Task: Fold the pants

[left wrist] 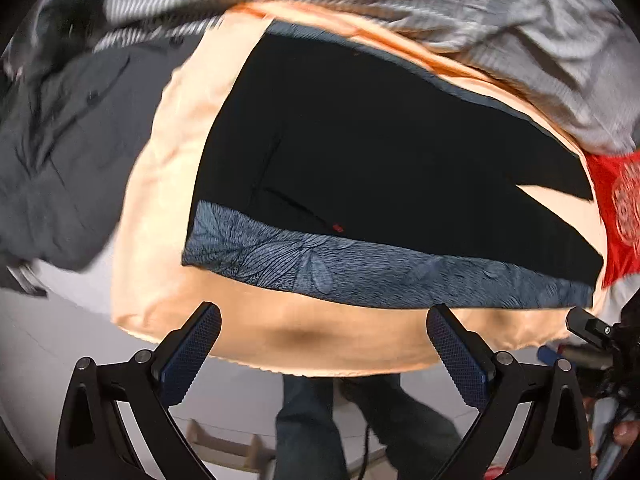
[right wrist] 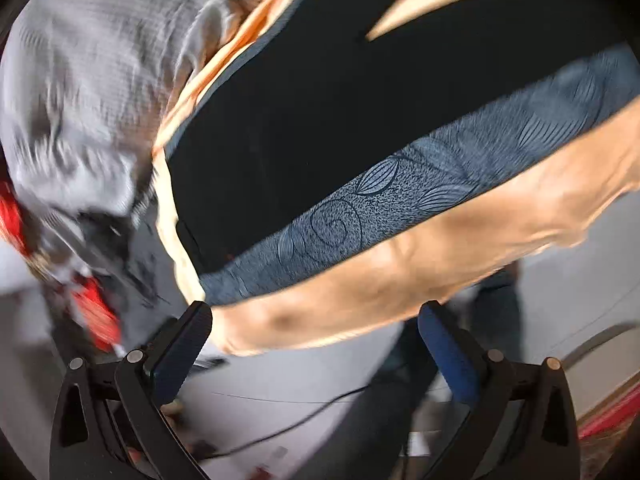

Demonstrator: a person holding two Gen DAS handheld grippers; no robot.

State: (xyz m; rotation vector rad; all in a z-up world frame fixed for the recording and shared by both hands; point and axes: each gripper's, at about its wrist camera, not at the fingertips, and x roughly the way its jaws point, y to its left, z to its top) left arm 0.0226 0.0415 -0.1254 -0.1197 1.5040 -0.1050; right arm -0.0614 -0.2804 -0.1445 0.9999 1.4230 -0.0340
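**Both grippers poised at the near edge of a bed, pants laid out flat and not yet folded**

Two fisheye views look forward along hand-held grippers toward a bed covered in a peach sheet [left wrist: 160, 216]. On the sheet lie the pants [left wrist: 380, 152]: black, with a blue-grey patterned band [left wrist: 360, 276] running along the side nearest the cameras. They are spread flat. The two legs part in a narrow V toward the right of the left view, where peach sheet shows between them.

The left gripper [left wrist: 324, 348] hangs just off the near edge of the bed with its two fingers spread wide apart and nothing between them. The right gripper [right wrist: 316, 344] is likewise spread wide and holds nothing; it sits near a corner of the patterned band, over the sheet's edge. The right view is blurred, so fine detail there is uncertain.

Around the pants lie other things: a grey checked blanket [left wrist: 460, 4] beyond them, a dark grey garment [left wrist: 60, 148] to the left, and a red cloth [left wrist: 616, 208] at the right.

My judgement: the task is at its start, at the reach before the first grasp. The next move calls for bringing each gripper down onto the near edge of the pants, well apart, closing on the pants alone and not the sheet beneath, then lifting both together to lay one leg over the other.
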